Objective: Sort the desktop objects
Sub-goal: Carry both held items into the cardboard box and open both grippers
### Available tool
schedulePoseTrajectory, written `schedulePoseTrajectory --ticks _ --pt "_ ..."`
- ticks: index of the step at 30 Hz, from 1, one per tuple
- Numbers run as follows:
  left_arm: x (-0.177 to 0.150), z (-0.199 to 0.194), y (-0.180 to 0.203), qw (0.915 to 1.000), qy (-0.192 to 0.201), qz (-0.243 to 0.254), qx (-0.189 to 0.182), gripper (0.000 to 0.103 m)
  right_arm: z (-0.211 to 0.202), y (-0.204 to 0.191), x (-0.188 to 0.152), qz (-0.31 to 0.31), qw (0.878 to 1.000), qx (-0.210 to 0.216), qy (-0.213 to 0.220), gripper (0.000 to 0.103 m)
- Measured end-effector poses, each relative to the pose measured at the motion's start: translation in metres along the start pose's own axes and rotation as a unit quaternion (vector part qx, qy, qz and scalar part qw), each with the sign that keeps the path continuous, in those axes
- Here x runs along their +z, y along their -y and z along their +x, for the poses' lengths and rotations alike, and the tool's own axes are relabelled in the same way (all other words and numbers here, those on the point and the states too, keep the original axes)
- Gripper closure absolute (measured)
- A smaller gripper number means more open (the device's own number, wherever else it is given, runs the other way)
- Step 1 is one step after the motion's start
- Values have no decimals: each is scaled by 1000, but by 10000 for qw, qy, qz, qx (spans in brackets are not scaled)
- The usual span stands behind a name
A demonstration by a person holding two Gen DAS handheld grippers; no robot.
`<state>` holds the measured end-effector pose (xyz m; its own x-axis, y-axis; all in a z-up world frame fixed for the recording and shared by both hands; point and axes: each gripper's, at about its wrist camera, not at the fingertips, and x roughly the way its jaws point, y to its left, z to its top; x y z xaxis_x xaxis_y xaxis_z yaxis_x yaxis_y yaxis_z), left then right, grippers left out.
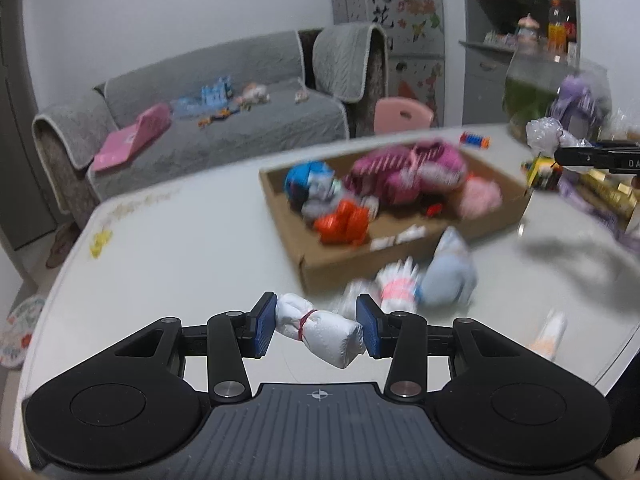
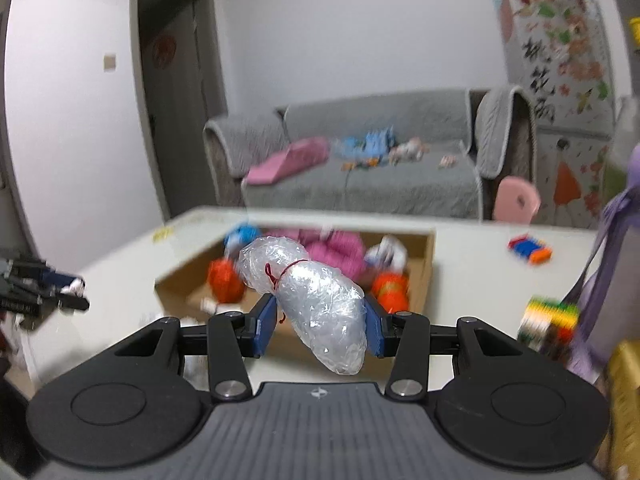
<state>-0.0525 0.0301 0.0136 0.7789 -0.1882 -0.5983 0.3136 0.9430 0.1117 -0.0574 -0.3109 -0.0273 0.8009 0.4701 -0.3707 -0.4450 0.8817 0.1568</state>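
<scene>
In the left wrist view my left gripper [image 1: 318, 330] is shut on a white cloth bundle [image 1: 320, 332] tied with a red band, lifted above the white table [image 1: 168, 264]. In the right wrist view my right gripper [image 2: 320, 330] is shut on a clear plastic-wrapped bundle [image 2: 316, 300] tied with red string, held in the air in front of the cardboard box [image 2: 426, 268]. That box [image 1: 404, 248] holds a pink garment [image 1: 404, 172], a blue toy [image 1: 308, 180] and orange items [image 1: 342, 224]. The right gripper [image 1: 576, 156] shows at the right edge, the left gripper [image 2: 44, 288] at the left edge.
Pale bundles [image 1: 424, 280] lie on the table just before the box. A red-blue toy [image 2: 530, 250] and a stack of coloured blocks [image 2: 548, 320] sit on the table's right side, with purple fabric [image 2: 616, 248] beside them. A grey sofa [image 1: 224, 120] stands behind the table.
</scene>
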Motion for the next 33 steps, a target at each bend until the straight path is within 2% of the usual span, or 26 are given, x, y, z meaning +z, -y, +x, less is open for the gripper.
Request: schedulePoseTrajectory --ticks 7,14,24,33 --pt "53 0 7 9990 441 -14 -113 53 -8 16 37 167 9978 -147 630 61" --pt "104 28 13 9983 559 -74 -171 53 17 28 65 41 9967 -269 770 61" --pt "160 110 16 9993 195 -37 -301 53 77 45 86 -21 9979 -312 559 60" --pt "178 176 26 9996 -120 94 -252 53 97 53 73 145 9988 -335 319 61"
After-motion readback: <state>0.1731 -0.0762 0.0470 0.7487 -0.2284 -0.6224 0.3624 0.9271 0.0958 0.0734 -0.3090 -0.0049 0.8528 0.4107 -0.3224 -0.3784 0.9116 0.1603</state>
